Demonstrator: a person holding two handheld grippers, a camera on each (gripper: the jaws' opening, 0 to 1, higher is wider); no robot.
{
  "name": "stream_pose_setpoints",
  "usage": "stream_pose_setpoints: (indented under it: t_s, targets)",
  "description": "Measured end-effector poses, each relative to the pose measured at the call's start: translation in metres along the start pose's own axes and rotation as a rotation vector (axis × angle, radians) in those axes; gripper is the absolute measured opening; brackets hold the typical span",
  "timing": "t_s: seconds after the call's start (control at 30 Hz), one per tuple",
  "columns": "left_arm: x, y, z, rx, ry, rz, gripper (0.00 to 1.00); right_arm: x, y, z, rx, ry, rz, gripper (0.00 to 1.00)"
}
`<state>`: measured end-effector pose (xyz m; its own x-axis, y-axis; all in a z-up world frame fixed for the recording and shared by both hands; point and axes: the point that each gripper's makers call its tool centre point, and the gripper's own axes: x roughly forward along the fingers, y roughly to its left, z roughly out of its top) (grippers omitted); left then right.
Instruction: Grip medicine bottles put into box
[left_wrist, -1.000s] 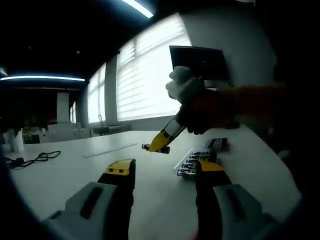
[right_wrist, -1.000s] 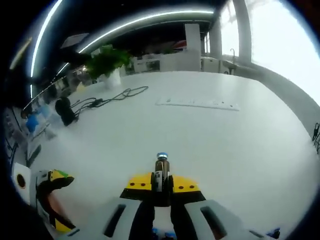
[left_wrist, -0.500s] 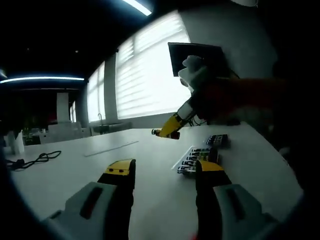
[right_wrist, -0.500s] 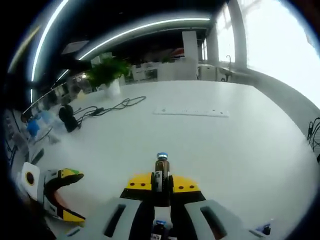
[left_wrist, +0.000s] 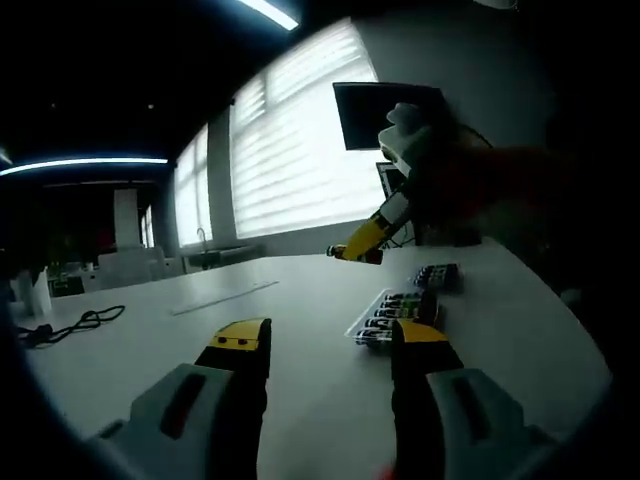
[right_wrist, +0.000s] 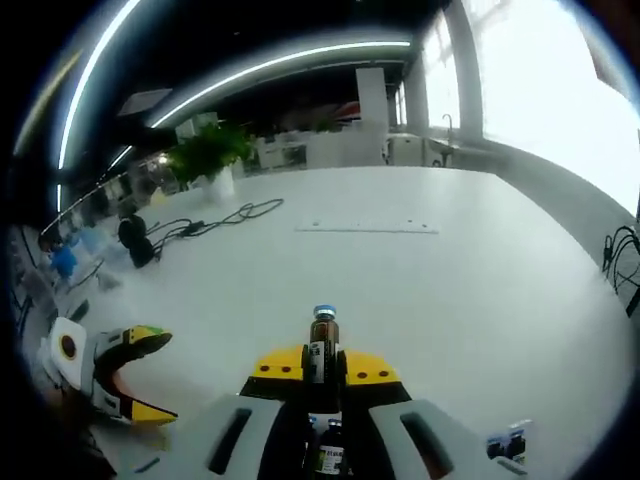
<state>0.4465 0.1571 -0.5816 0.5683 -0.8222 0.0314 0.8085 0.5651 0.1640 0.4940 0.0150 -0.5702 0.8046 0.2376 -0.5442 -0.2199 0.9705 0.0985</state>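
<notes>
Right gripper (right_wrist: 322, 372): jaws clamped on a brown medicine bottle (right_wrist: 322, 345) with a blue cap, held upright above the white table (right_wrist: 420, 290). In the left gripper view it hangs in the air over the row of bottles (left_wrist: 392, 318) lying in the box (left_wrist: 366, 313), near the table's right edge. Another bottle (right_wrist: 330, 452) sits just below the jaws. Left gripper (left_wrist: 330, 345): jaws spread apart, nothing between them, low over the table. Cable (left_wrist: 70, 323) toward the left edge. Plant (right_wrist: 207, 152) at the far edge.
</notes>
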Motion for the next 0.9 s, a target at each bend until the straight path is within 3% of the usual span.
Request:
stream_pose_setpoints:
  t_s: [0.57, 0.9]
  targets:
    - [0.0, -0.001, -0.001, 0.014, 0.01, 0.001, 0.41, -0.032, -0.022, -0.018, 0.006, 0.0, -0.05, 0.07]
    - [0.0, -0.001, -0.002, 0.023, 0.016, 0.008, 0.41, -0.054, -0.047, -0.031, 0.017, 0.013, -0.102, 0.07]
